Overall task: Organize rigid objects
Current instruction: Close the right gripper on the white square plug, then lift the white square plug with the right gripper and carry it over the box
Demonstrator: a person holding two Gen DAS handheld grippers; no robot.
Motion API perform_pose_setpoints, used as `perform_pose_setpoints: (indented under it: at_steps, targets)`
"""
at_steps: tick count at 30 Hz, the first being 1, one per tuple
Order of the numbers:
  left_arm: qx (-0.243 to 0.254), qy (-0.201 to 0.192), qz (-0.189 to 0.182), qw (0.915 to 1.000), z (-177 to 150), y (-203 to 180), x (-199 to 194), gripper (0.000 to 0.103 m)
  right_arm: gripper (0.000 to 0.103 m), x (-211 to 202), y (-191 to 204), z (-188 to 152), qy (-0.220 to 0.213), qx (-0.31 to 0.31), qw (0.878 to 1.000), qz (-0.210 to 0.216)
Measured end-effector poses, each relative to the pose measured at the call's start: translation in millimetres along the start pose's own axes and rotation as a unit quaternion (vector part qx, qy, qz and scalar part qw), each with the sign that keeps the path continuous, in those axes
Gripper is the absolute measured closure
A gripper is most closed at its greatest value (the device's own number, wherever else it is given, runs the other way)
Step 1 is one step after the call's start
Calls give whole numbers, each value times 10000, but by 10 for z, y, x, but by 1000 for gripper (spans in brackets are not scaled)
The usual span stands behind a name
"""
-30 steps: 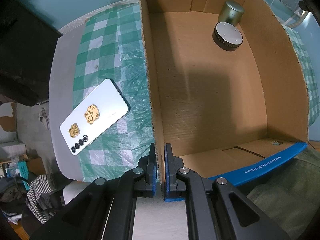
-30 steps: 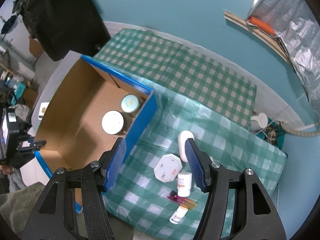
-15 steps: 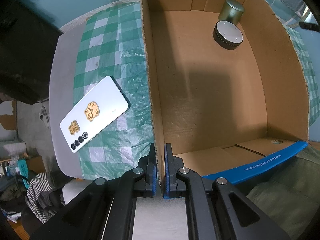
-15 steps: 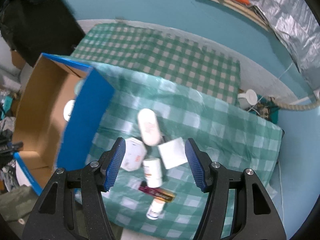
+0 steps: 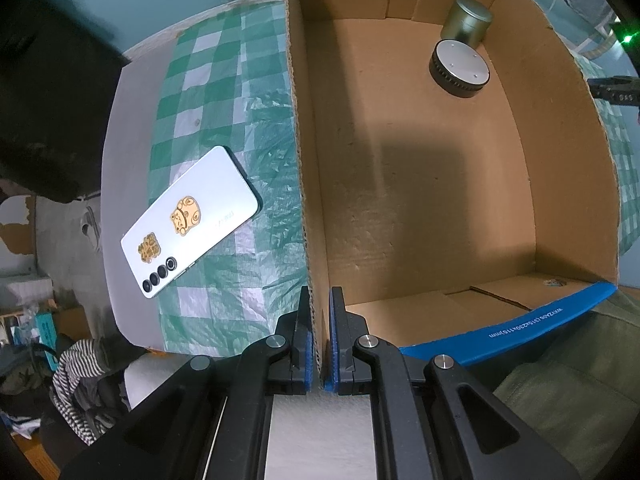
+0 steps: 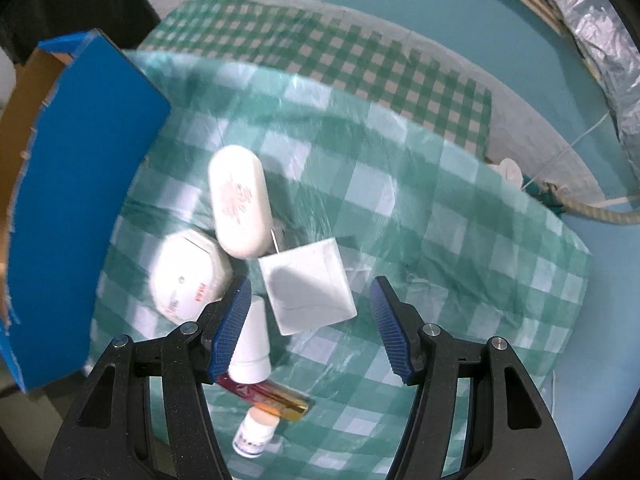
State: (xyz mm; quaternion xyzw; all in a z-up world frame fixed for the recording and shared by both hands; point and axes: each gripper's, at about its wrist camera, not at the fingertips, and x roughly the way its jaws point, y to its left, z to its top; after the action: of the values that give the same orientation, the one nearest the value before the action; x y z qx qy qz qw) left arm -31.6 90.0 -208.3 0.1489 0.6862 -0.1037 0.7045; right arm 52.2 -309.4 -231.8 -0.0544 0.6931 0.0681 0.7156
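My left gripper [image 5: 319, 336] is shut on the near left wall of the cardboard box [image 5: 308, 208]. Inside the box, at the far right corner, stand a metal tin [image 5: 467, 22] and a round black-rimmed disc [image 5: 460, 65]. My right gripper [image 6: 310, 312] is open and hovers above a white square box [image 6: 308, 286]. Around it lie a white oval case [image 6: 238, 206], a white octagonal case [image 6: 188, 276], a white bottle [image 6: 253, 340], a dark red and gold tube [image 6: 266, 394] and a small bottle [image 6: 256, 434]. The box's blue outer wall [image 6: 80, 200] is on the left.
A white phone [image 5: 190, 222] with gold stickers lies face down on the green checked cloth [image 5: 208, 92] left of the box. The table edge and clothes are at the lower left. A cable [image 6: 592, 210] and foil sheet [image 6: 592, 20] lie at the far right.
My right gripper has swung right, away from the box, and dropped closer over the group of white objects. My left gripper keeps its hold on the box wall.
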Motion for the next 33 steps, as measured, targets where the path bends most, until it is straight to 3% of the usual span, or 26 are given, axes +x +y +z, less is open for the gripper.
perform_pose_setpoints:
  at_steps: [14, 19, 33]
  targets:
    - [-128, 14, 22, 9999, -13, 0, -11, 96, 43, 412, 10, 27, 328, -62, 9994, -58]
    - [-135, 16, 2, 9999, -21, 10, -4, 96, 53, 409, 19, 11, 221, 5, 9997, -62]
    - [-14, 5, -21, 10000, 4, 9, -4, 96, 54, 309, 18, -51, 109, 327, 9994, -45]
